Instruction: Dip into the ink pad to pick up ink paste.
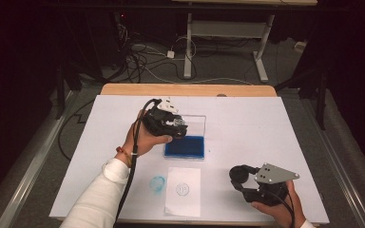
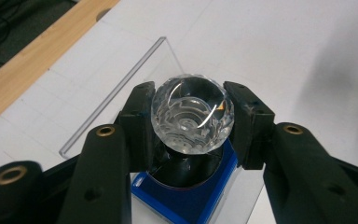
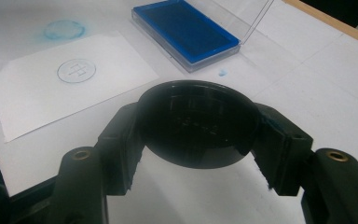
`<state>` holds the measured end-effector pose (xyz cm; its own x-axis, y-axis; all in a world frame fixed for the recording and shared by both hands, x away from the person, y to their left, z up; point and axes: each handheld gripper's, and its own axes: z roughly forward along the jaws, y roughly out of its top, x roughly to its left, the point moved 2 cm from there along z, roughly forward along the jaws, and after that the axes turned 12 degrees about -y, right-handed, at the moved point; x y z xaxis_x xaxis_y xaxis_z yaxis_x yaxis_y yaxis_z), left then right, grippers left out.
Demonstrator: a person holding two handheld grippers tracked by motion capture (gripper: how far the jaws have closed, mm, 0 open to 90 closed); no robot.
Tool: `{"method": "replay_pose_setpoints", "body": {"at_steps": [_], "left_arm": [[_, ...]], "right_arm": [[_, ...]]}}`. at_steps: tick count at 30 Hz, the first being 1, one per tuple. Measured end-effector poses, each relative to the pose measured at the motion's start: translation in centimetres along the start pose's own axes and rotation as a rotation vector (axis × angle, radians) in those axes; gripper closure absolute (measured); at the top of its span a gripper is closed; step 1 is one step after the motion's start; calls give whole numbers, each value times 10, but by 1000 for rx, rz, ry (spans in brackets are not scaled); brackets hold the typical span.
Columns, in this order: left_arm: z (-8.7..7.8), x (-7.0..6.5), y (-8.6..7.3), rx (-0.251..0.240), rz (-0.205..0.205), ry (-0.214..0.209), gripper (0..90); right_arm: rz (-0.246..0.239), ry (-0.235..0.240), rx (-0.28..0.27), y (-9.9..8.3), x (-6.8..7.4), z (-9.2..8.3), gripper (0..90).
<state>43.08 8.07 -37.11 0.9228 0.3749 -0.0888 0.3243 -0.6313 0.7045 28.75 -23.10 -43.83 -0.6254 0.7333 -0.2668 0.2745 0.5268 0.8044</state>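
A dark room lies behind us, with cables on the floor and a desk frame at the back. In front of us is the table, covered in white with a strip of wood showing along its far edge.

On the white cover, near the middle, lies the ink pad, a shallow blue tray with its clear lid standing open on the far side. Nearer to us lies a sheet of paper that already carries a round blue print, and just beside its left edge there is a blue smudge on the cover.

Our left gripper hovers over the near-left part of the ink pad. Its jaws are clamped on the stamp, gripping the clear faceted knob from both sides; the dark round base hangs below it, straight above the blue ink. The stamp's axis runs upright, so we judge that a plain move down would press it into the pad.

Our right gripper rests low at the near-right of the table, well apart from the pad. Its jaws are closed on the cap, a round black cup with its hollow facing the camera.

The left hand is clearly the nearer one to the ink.
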Motion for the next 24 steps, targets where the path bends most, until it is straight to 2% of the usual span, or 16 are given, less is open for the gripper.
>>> {"method": "replay_pose_setpoints", "body": {"at_steps": [12,14,16,18,20,24], "left_arm": [[29,14,-31,-5,-75,-41,546],[33,16,-35,5,-83,-33,546],[37,18,-40,-7,-104,-53,546],[40,18,-44,-9,-116,-51,547],[41,18,-46,-34,-132,-73,546],[46,17,-48,-36,-136,-80,547]], "right_arm": [[-4,6,13,-1,1,3,387],[-9,7,13,-1,1,3,387],[-8,6,15,-2,1,3,387],[-8,7,17,-2,1,4,387],[-6,8,18,-2,1,4,387],[-6,8,23,-2,1,5,387]]}}
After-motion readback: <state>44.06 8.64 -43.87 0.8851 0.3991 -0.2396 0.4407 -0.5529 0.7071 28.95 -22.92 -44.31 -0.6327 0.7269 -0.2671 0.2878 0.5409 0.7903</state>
